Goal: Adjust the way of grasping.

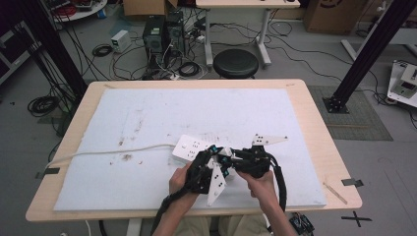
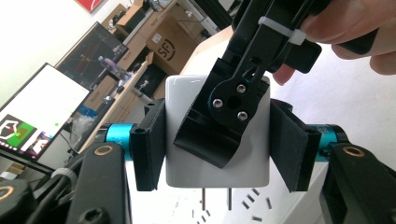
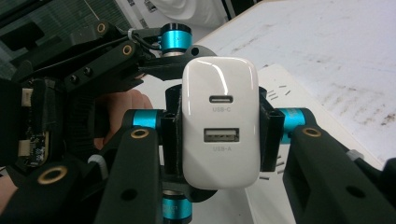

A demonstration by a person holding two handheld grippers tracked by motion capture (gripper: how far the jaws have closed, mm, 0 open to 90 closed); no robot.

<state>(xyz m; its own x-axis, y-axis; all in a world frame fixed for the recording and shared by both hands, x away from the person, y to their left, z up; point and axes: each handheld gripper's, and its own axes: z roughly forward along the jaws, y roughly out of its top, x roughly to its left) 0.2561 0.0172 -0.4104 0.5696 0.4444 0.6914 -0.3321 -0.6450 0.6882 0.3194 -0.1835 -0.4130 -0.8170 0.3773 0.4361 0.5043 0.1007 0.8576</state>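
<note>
Charger [image 3: 220,123] held between both tongs, above the power strip [image 1: 189,146].

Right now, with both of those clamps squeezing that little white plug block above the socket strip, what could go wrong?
Two risks, I think. The charger is pinched by both the left hand-held gripper and the right hand-held gripper; if they pull unevenly, it may twist or slip. Its prongs hang just above the power strip and could miss the slots.

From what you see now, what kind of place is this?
Probably a lab or workshop for recording hand tasks. A padded table stands among loose floor cables, computer towers and black frame posts. Cardboard boxes and monitors line a wall.
</note>
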